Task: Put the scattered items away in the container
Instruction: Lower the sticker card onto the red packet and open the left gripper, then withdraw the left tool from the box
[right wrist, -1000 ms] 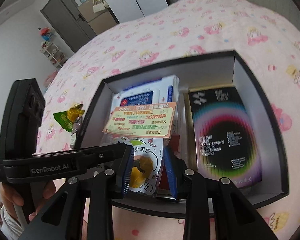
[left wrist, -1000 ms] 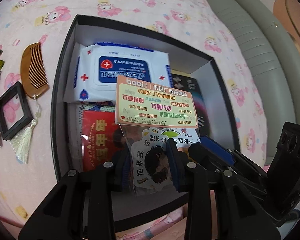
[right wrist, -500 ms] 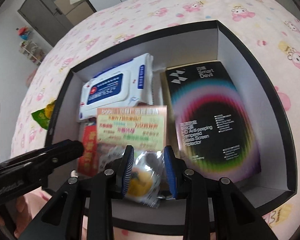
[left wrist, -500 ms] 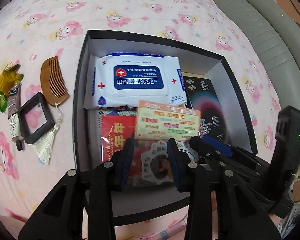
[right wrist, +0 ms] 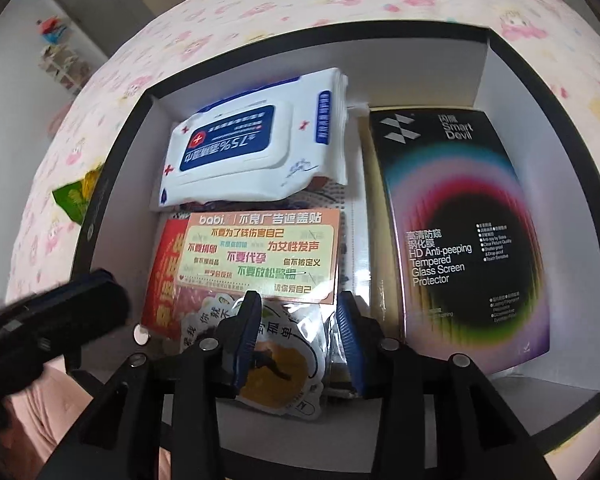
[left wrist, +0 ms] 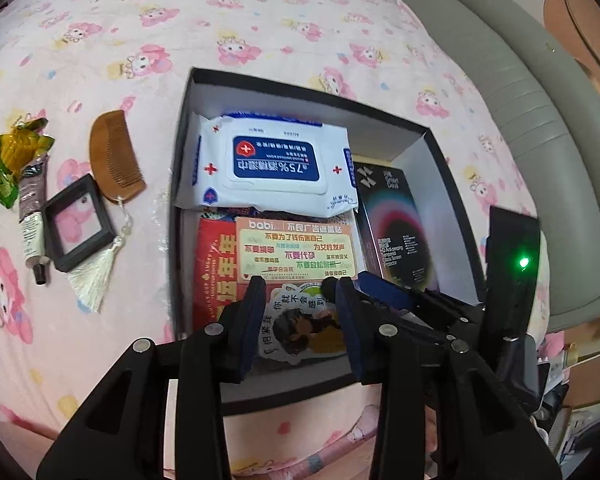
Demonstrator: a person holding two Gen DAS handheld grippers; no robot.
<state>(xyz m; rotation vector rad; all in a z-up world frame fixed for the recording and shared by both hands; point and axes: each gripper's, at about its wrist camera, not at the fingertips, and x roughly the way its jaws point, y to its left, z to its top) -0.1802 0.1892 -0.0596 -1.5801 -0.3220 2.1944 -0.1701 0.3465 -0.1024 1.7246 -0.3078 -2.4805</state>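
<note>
Presently the sticker pack [right wrist: 278,312] lies inside the black box [right wrist: 548,64], on the red packet [right wrist: 166,276], between the wet-wipes pack [right wrist: 256,140] and the near wall; screen-protector box [right wrist: 456,236] fills the right side; right gripper [right wrist: 298,316] straddles the sticker pack's clear lower end, jaws just opened, pads apart from the plastic, nothing pinched; left gripper [left wrist: 296,300] hovers over the same pack, fingers spread a little further, holding nothing; outside the box on the pink bedsheet [left wrist: 260,12]: wooden comb [left wrist: 114,156] with tassel, black square frame [left wrist: 78,222], small tube [left wrist: 32,216], green wrapper [left wrist: 4,164]; all left of the box, near one another.
</note>
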